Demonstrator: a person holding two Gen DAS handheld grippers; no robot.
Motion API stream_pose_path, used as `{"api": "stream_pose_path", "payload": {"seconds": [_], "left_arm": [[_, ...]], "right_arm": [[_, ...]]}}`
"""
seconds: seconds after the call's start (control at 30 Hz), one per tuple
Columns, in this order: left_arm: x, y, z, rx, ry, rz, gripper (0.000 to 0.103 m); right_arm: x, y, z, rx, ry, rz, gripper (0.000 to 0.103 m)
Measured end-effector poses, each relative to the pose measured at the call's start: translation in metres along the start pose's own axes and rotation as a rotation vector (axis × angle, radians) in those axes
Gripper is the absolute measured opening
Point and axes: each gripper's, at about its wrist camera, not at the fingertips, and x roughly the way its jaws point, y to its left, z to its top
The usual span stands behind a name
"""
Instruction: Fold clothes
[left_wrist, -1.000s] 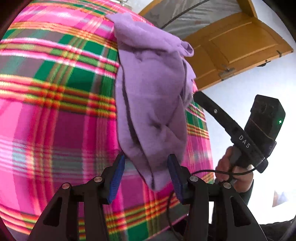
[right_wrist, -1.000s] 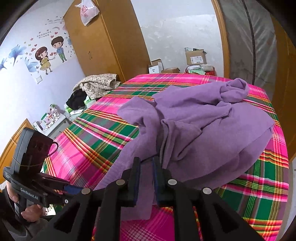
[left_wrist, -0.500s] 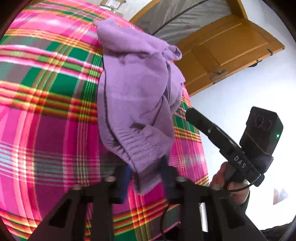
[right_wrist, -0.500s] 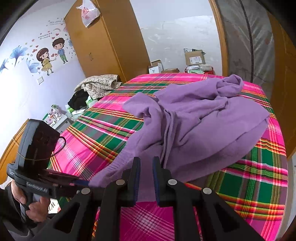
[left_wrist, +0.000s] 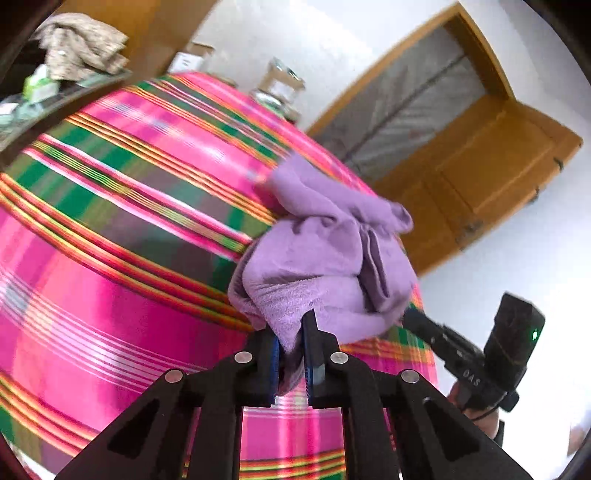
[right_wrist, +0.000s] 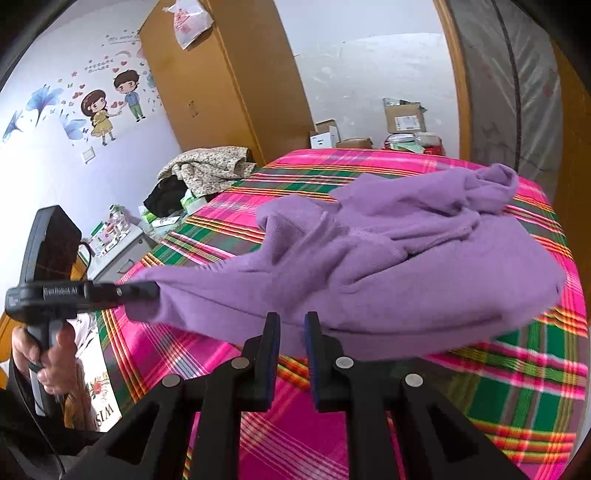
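Observation:
A purple fleece garment lies bunched on the bed's pink and green plaid cover. My left gripper is closing its jaws, and a corner of the garment is pinched between the blue pads. In the right wrist view that left gripper holds the corner stretched out to the left, off the cover. My right gripper sits at the near hem with a narrow gap; its jaws are easing open slightly, with the hem between the tips. From the left wrist, the right gripper ends in the cloth.
A wooden wardrobe stands behind the bed, with a heap of clothes beside it. Cardboard boxes sit past the bed's far end. A wooden door is open on the right. A person's hand grips the left handle.
The left gripper's jaws closed on the garment's corner, then lifted and pulled it sideways, stretching the cloth out. The right gripper barely moved.

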Motion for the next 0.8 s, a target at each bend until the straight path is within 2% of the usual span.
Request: {"api": "stream_pose_path", "payload": {"seconds": [0.07,0.2,0.3,0.37,0.47,0.57,0.8], "left_arm": [[-0.017,0.012,0.009,-0.013,-0.042,0.022,0.010],[-0.042,0.031,0.033,-0.033,-0.140,0.069,0.010],[-0.055,0.047,0.043,-0.044,-0.174,0.149,0.010],[-0.047,0.059,0.044,-0.061,-0.134,0.183,0.010],[-0.033,0.076,0.033,-0.086,-0.058,0.198,0.011],[-0.027,0.087,0.020,-0.112,-0.014,0.193,0.011],[-0.020,0.096,0.015,-0.127,0.013,0.181,0.012]], "right_arm": [[0.004,0.006,0.006,-0.018,0.001,0.003,0.019],[0.014,0.017,0.020,-0.048,0.000,0.006,0.020],[0.022,0.024,0.029,-0.064,0.001,0.010,0.023],[0.033,0.026,0.033,-0.068,0.024,0.011,0.026],[0.052,0.029,0.035,-0.079,0.069,0.012,0.030],[0.072,0.036,0.034,-0.111,0.113,0.014,0.038],[0.104,0.063,0.028,-0.202,0.184,0.052,0.045]]}}
